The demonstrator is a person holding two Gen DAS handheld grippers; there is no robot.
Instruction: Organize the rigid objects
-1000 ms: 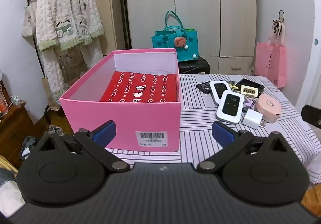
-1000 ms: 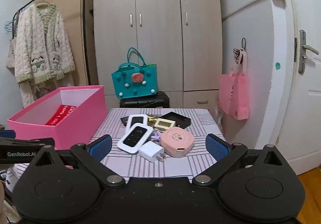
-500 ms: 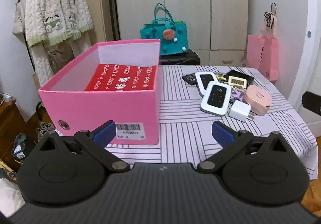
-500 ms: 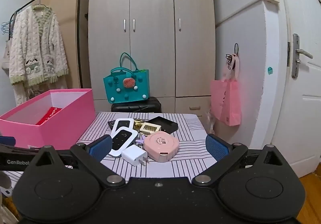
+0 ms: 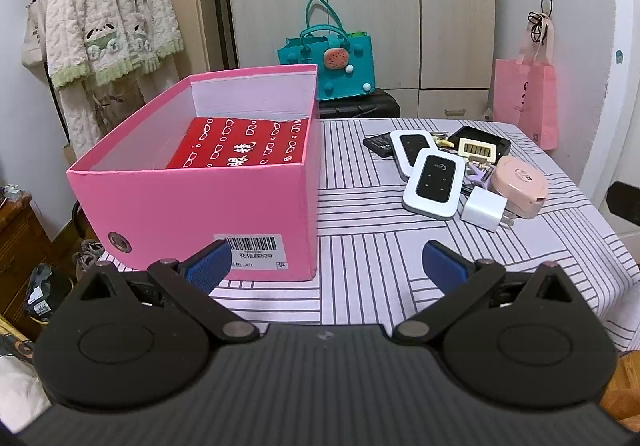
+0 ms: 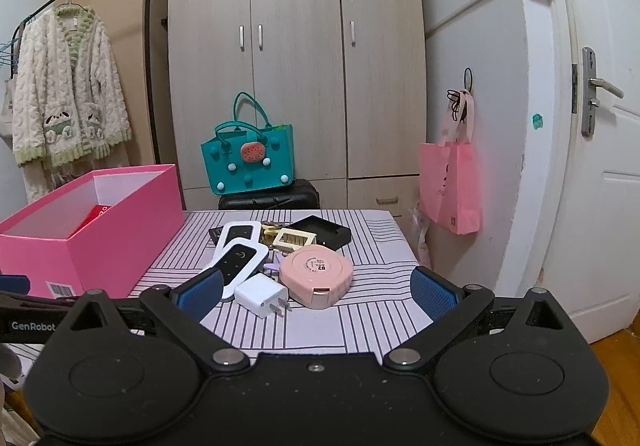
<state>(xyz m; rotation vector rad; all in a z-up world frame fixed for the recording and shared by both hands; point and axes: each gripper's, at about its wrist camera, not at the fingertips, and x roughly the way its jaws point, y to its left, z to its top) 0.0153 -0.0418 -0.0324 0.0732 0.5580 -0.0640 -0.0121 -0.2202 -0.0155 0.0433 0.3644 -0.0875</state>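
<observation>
1. Left wrist view: the left gripper point(image 5: 326, 260) has its jaws spread and empty above the desk point(image 5: 380, 266). The pink box point(image 5: 192, 202) stands just beyond the left jaw; the gadget pile point(image 5: 460, 176) lies right of the box, well ahead.
2. Right wrist view: the right gripper point(image 6: 316, 286) has its jaws spread and empty. The white charger point(image 6: 260, 294) and pink case point(image 6: 316, 276) lie between them, right of the box.

Gaping right claw point(image 6: 316, 288) before gadget pile point(image 6: 280, 250)
</observation>
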